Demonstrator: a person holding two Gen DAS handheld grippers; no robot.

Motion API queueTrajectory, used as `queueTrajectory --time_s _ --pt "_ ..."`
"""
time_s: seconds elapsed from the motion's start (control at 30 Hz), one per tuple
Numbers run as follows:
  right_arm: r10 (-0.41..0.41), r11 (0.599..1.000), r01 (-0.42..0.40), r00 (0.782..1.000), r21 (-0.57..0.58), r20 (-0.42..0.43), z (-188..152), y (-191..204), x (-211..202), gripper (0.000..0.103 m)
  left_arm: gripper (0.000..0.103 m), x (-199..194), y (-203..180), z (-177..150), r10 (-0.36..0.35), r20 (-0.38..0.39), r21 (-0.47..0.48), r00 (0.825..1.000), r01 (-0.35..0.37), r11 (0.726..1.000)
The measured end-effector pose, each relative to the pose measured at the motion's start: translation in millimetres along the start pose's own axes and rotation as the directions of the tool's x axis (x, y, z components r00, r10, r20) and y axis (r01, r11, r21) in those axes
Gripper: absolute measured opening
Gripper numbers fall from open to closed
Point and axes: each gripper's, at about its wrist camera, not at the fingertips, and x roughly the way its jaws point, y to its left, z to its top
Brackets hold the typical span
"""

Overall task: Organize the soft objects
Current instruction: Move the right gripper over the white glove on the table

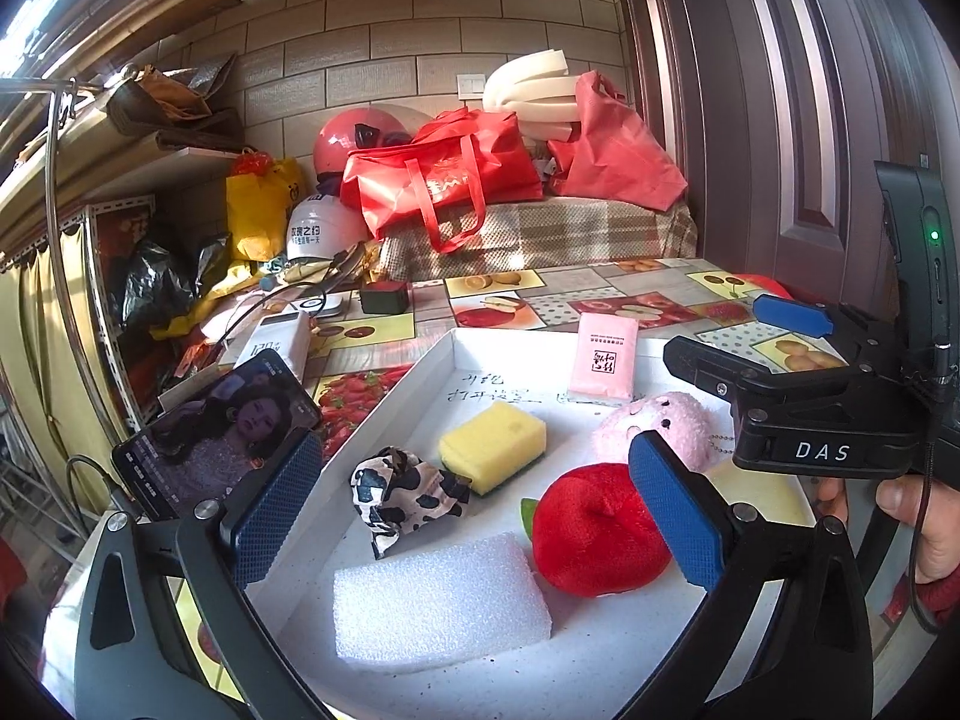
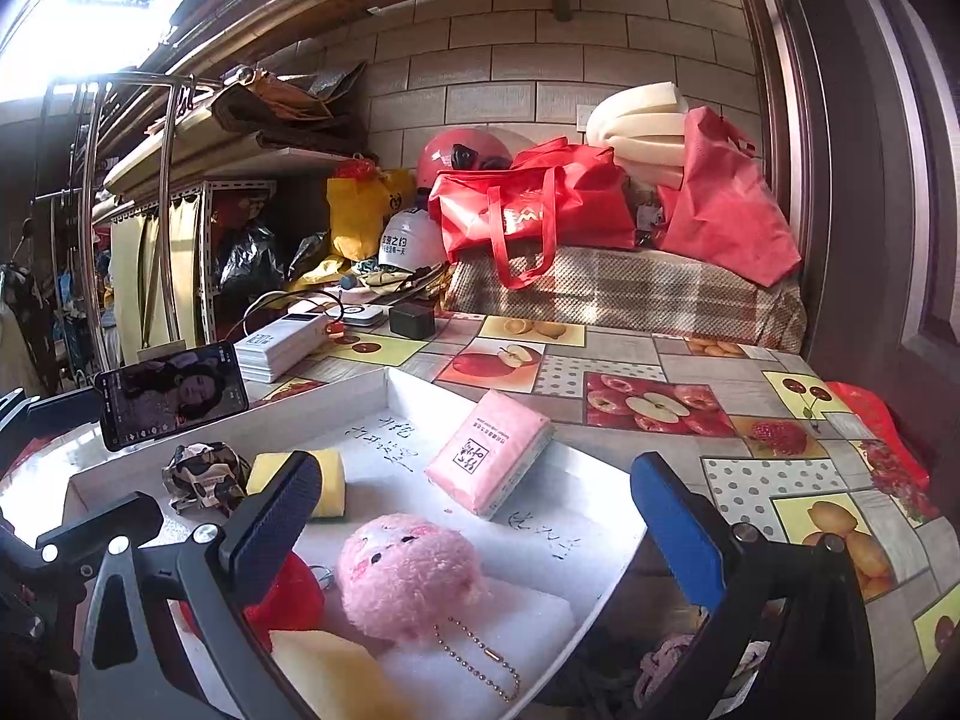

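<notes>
Soft things sit in the white tray, and both grippers are empty.

Left wrist view: the left gripper has its fingers spread wide over the foam block, with the red plush beside it. Right wrist view: the right gripper has spread fingers too, above the pink plush. I think a pick comes next: go down, then squeeze gently.

Fruit-print tablecloth on the table. Phone propped at left (screen on, video playing), white power bank behind it, small black box further back. Red tote bag, pink helmet, white helmet against brick wall.
</notes>
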Motion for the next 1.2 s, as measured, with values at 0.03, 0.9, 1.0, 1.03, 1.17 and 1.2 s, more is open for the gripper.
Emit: queueTrajectory --time_s 0.03,0.9,1.0,1.03,1.17,1.2 --pt "-0.004 1.0 0.004 1.0 0.001 0.005 0 0 -1 0.103 0.103 0 0 0 0.0 0.0 -0.001 1.0 0.0 1.0" --pt "0.046 0.999 -0.044 0.998 0.032 -0.045 -22 -16 -52 0.103 0.103 -10 -12 3 0.031 0.035 0.039 0.999 -0.032 0.999" --pt "0.047 0.998 -0.045 0.998 0.039 -0.051 -27 -21 -65 0.103 0.103 -12 -17 2 0.02 0.036 0.051 0.999 -0.022 0.998" --pt "0.046 0.998 -0.044 0.998 0.041 -0.051 -29 -23 -70 0.103 0.103 -14 -19 1 0.011 0.033 0.051 0.999 -0.013 0.999" --pt "0.04 0.997 -0.037 0.998 0.06 -0.052 -33 -35 -84 0.103 0.103 -20 -30 -1 -0.024 0.032 0.057 0.999 0.022 0.998" --pt "0.038 0.997 -0.034 0.998 0.071 -0.053 -35 -39 -87 0.103 0.103 -21 -34 -1 -0.033 0.031 0.062 0.999 0.031 0.998"
